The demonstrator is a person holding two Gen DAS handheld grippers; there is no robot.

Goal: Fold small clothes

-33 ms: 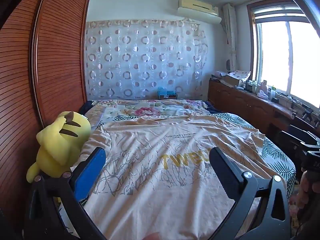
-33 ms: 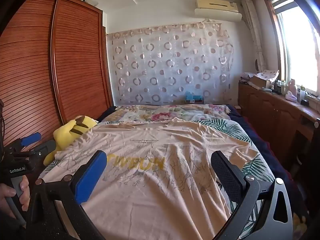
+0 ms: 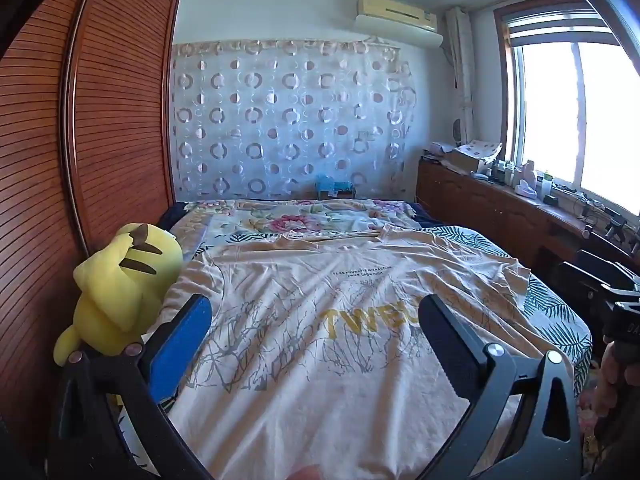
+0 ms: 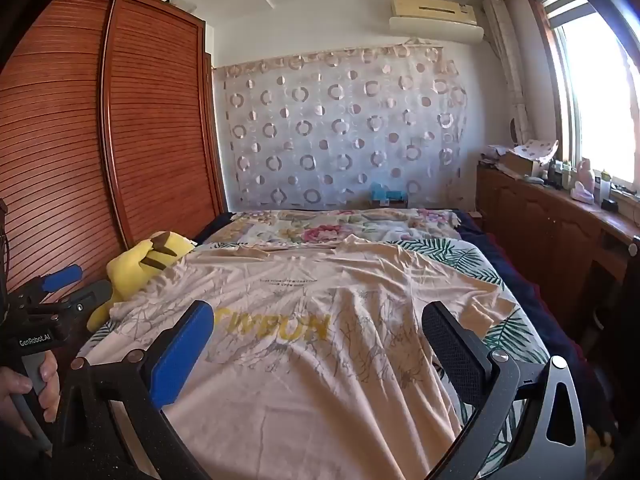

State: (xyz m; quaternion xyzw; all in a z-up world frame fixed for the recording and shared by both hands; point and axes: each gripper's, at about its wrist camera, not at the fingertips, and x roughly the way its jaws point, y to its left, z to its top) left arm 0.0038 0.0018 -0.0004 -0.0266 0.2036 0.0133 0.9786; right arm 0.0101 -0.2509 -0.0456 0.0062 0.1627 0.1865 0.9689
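Observation:
A beige T-shirt (image 3: 312, 340) with yellow letters and a grey branch print lies spread flat on the bed; it also shows in the right wrist view (image 4: 320, 344). My left gripper (image 3: 314, 320) is open above the shirt's lower left part, holding nothing. My right gripper (image 4: 318, 328) is open above the shirt's lower right part, holding nothing. The left gripper (image 4: 60, 284) also shows at the left edge of the right wrist view, held in a hand.
A yellow plush toy (image 3: 120, 280) lies at the bed's left edge against the wooden wardrobe (image 3: 80, 160). A floral and leaf-print bedsheet (image 3: 304, 220) covers the bed. A wooden cabinet (image 3: 500, 216) with clutter runs under the window on the right.

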